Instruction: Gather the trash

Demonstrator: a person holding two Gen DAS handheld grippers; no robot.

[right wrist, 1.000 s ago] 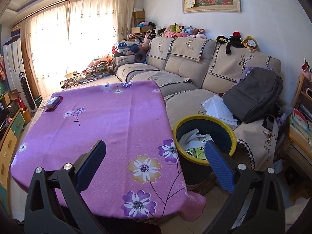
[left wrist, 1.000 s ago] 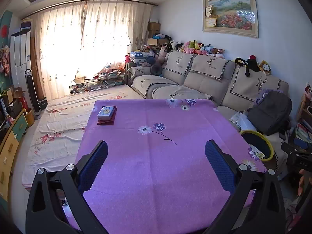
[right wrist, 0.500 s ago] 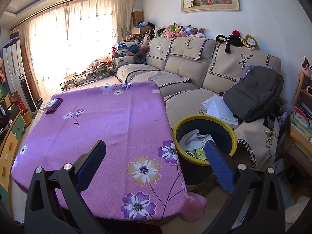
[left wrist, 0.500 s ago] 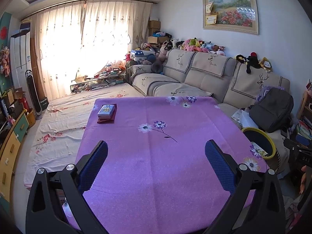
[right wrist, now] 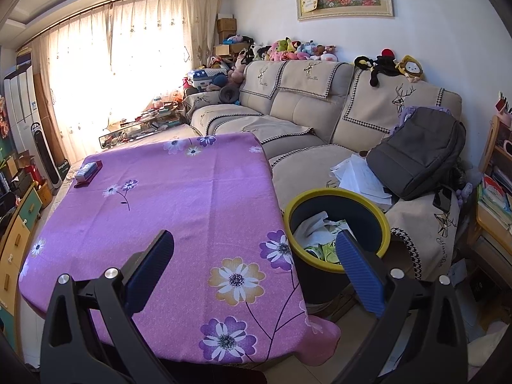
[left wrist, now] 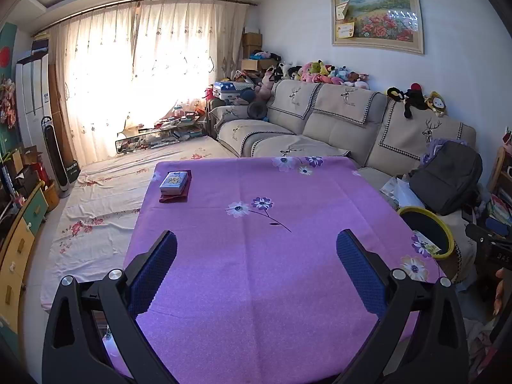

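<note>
Yellow-rimmed and dark-walled, the trash bin point(right wrist: 336, 224) is seen on the floor between the table's right edge and the beige sofa point(right wrist: 307, 118), with crumpled white paper and green wrappers point(right wrist: 320, 236) lying inside. The right gripper point(right wrist: 256, 249) is held with its fingers spread wide and empty, above the table corner and bin. The left gripper point(left wrist: 256, 249) is likewise spread and empty over the purple flowered tablecloth point(left wrist: 256, 256). A small box point(left wrist: 174, 182) is seen resting on a dark red pad near the far left corner.
</note>
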